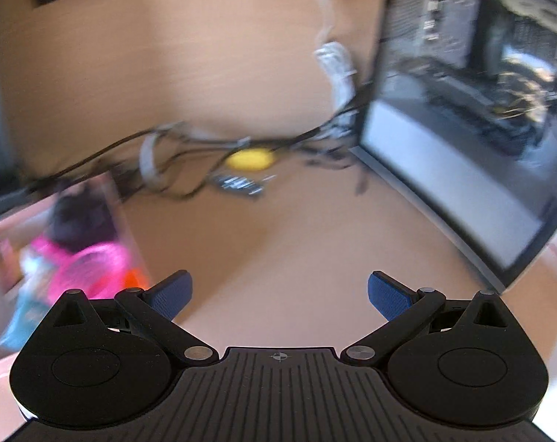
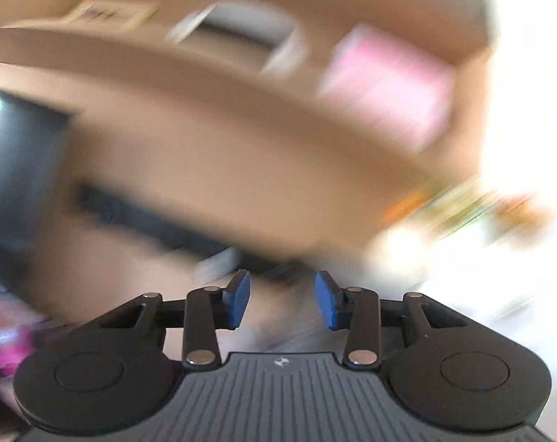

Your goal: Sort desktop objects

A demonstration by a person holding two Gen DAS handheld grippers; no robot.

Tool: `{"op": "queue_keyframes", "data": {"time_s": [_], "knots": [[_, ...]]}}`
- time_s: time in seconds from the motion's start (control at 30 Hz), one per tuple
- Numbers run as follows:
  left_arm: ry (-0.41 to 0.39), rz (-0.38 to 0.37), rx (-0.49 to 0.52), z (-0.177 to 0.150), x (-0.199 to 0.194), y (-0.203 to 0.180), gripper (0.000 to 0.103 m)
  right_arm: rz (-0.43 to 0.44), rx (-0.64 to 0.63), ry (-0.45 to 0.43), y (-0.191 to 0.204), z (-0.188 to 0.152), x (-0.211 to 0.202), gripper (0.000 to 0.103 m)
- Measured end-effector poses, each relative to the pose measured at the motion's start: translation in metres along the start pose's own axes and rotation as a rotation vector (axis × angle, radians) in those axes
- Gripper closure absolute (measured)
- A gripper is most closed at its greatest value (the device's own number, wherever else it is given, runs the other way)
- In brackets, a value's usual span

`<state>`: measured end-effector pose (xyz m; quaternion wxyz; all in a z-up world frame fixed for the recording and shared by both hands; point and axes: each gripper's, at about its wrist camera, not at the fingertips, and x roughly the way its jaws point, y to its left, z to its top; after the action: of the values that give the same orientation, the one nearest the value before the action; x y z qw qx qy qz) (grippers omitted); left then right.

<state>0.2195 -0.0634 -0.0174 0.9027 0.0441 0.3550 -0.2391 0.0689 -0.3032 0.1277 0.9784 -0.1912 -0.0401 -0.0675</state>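
Note:
My left gripper (image 1: 280, 294) is open, its blue pads wide apart over bare wooden desk (image 1: 212, 243). Ahead of it lie a yellow round thing (image 1: 249, 159), a small dark packet (image 1: 238, 184) and tangled black cables (image 1: 190, 140). A box (image 1: 6, 235) at the left holds pink items (image 1: 90, 265). The right wrist view is heavily blurred. My right gripper (image 2: 282, 300) has its pads drawn in to a narrow gap, and I make out no sharp object between them. It faces a brown cardboard shape (image 2: 223, 154) with a pink patch (image 2: 388, 84).
An open laptop (image 1: 462, 154) stands at the right of the left wrist view, with a white bundled cable (image 1: 335, 62) beside it. In the right wrist view a dark block (image 2: 17, 162) sits at the left and blurred colourful things (image 2: 462, 202) at the right.

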Motion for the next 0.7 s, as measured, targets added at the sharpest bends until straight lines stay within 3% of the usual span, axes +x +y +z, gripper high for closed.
{"op": "queue_keyframes", "data": {"time_s": [0.07,0.17,0.27,0.4,0.53,0.7], "knots": [[-0.003,-0.036,0.016,0.001,0.003,-0.009,0.000,-0.267,-0.113,-0.063,-0.023,0.007,-0.005,0.064],[0.005,-0.058,0.028,-0.003,0.005,-0.016,0.000,-0.434,-0.209,-0.006,-0.062,0.001,0.017,0.070],[0.007,-0.046,0.019,-0.005,0.002,-0.013,0.000,-0.478,-0.281,0.100,-0.098,-0.013,0.055,0.083],[0.018,0.006,-0.023,-0.005,0.000,0.001,0.000,-0.557,-0.245,0.141,-0.136,-0.019,0.082,0.083],[0.038,0.039,-0.067,-0.004,0.002,0.011,0.000,-0.554,-0.112,0.158,-0.158,-0.021,0.097,0.083],[0.047,0.046,-0.058,-0.005,0.001,0.006,0.000,-0.569,-0.080,0.160,-0.164,-0.028,0.106,0.083]]}}
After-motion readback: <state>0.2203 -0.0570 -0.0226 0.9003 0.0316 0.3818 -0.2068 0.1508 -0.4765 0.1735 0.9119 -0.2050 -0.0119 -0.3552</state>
